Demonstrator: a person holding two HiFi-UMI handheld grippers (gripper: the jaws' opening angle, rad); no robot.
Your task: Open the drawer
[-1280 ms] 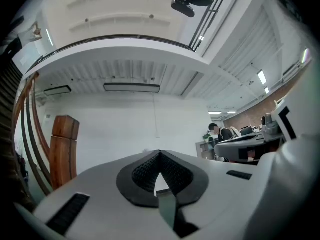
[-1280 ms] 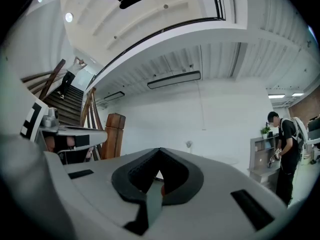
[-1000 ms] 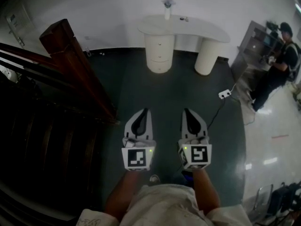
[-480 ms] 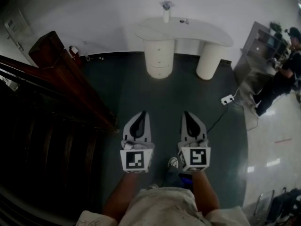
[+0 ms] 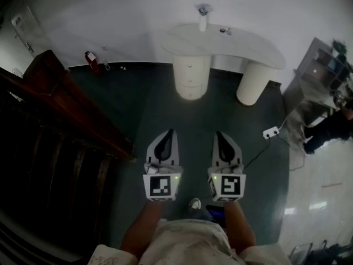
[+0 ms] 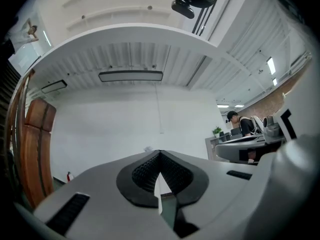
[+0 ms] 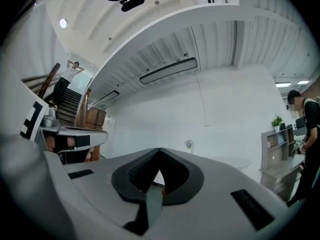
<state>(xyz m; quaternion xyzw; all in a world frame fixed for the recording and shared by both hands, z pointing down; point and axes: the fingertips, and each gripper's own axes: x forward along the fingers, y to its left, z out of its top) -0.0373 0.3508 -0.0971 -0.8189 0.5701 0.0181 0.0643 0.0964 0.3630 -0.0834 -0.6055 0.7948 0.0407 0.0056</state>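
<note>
A white desk (image 5: 242,43) stands against the far wall. Its round pedestal (image 5: 191,76) holds a stack of small drawers with knobs, all pushed in. A small vase (image 5: 203,15) stands on the top. I hold both grippers side by side at waist height, pointing at the desk and well short of it. My left gripper (image 5: 170,131) has its jaws together with nothing between them, as the left gripper view (image 6: 160,153) confirms. My right gripper (image 5: 218,133) is shut and empty too, and in the right gripper view (image 7: 160,150) the desk shows faintly beyond the tips.
A dark wooden stair banister (image 5: 71,112) runs along the left. A red fire extinguisher (image 5: 91,59) stands by the wall. A white power strip (image 5: 270,132) with its cable lies on the dark floor at the right. A shelf unit (image 5: 322,65) and a person (image 5: 331,127) are at the far right.
The desk has grown nearer and larger in the head view as I walk towards it. Both grippers kept their pose. The person at the right slid towards the frame's edge.
</note>
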